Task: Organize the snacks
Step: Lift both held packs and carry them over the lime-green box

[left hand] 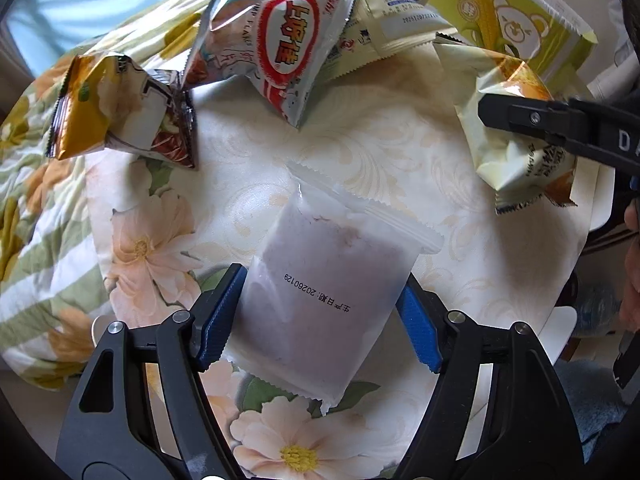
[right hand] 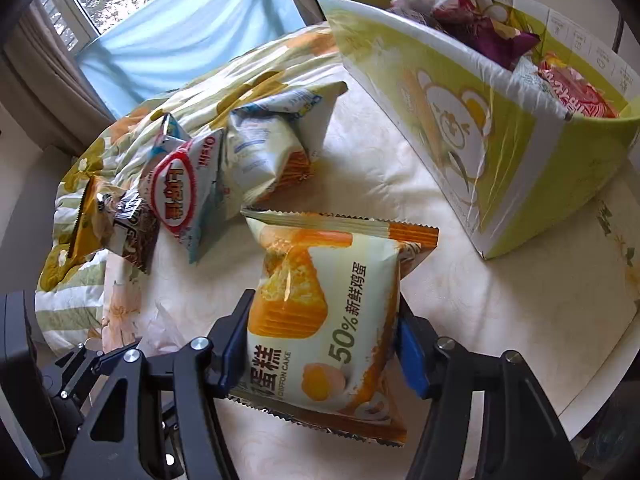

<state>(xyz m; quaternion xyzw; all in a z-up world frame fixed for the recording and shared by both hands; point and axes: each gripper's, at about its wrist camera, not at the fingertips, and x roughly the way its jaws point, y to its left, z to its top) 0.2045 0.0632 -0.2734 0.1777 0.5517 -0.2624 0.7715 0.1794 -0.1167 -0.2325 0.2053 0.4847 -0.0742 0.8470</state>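
Note:
My left gripper is shut on a frosted white packet with a printed date, held just above the table. My right gripper is shut on an orange and cream chiffon cake packet; the packet also shows in the left wrist view under the right gripper's finger. A green snack box with a bear print stands at the right and holds several packets. It also shows in the left wrist view.
Three loose packets lie at the table's far side: a red-and-white one, a gold and brown one, and a cream one. A floral quilt bunches behind them. The table edge curves at right.

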